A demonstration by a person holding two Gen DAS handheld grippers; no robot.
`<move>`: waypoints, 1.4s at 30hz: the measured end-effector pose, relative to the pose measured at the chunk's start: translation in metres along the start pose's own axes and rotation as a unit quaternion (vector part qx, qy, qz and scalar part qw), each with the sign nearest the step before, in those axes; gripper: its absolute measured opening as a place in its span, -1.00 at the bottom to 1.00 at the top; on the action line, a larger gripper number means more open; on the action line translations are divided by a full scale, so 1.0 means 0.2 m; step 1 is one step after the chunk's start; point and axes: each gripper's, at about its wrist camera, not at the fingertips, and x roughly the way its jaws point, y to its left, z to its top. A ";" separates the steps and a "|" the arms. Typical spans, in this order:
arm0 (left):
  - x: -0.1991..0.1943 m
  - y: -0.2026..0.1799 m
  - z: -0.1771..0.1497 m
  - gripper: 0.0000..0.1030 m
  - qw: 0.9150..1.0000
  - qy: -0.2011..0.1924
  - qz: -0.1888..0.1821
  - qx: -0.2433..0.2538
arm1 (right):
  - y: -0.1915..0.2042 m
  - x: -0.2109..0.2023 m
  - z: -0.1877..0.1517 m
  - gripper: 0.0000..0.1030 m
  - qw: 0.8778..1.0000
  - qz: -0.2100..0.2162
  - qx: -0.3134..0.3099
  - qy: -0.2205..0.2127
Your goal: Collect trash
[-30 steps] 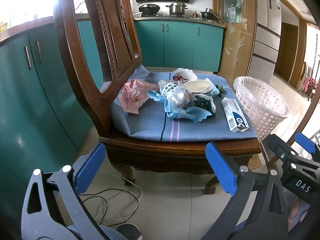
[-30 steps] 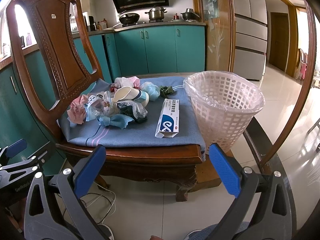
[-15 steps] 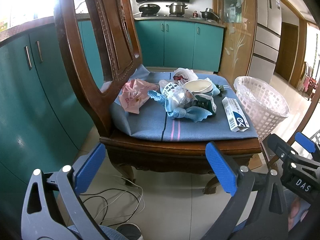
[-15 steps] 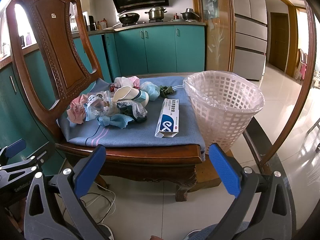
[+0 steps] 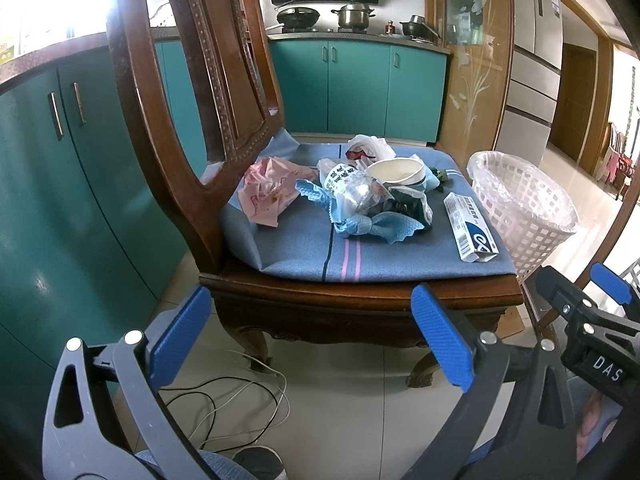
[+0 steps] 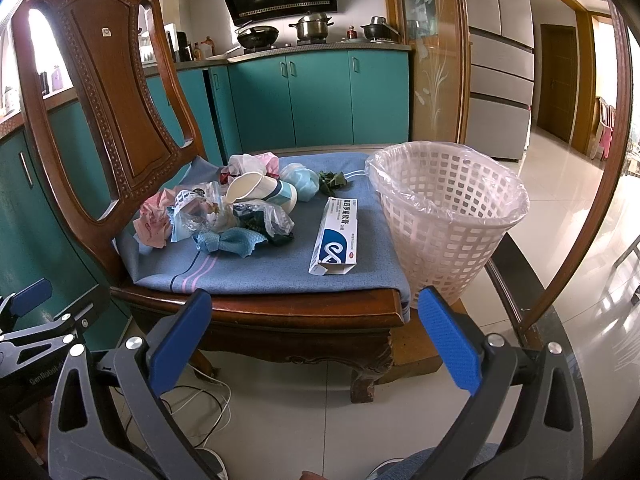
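Ahead, trash [image 6: 240,212] lies on the chair [image 6: 280,312], beyond both spread, empty tools [image 5: 312,336] [image 6: 316,336].

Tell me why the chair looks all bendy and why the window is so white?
Left wrist view: the fisheye lens bows the chair back, and the window is blown out to white by daylight. Right wrist view: the same curving bends the wooden frame at the edge, and the glossy floor shows glare; the basket stays sharp.

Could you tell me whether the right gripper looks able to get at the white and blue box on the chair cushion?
Probably yes: the right gripper is open, and the box lies apart from the trash pile, with nothing between.
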 end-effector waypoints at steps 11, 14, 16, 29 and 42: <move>0.00 -0.01 0.00 0.94 1.000 0.000 0.002 0.003 | 0.00 0.00 0.00 0.95 1.000 0.000 0.001 0.000; 0.00 0.00 0.00 0.94 1.000 0.000 0.002 0.005 | 0.00 0.00 0.00 0.95 1.000 0.000 0.001 0.000; 0.00 -0.01 0.00 0.94 1.000 0.001 0.001 0.006 | 0.00 0.00 0.00 0.95 1.000 0.000 0.001 0.000; 0.00 -0.01 0.00 0.94 1.000 -0.005 -0.002 0.006 | -0.03 0.00 0.00 0.95 1.000 0.000 0.003 0.000; 0.00 0.03 -0.02 0.94 0.999 -0.017 -0.030 -0.021 | -0.06 -0.01 0.00 0.95 1.000 0.000 0.013 -0.001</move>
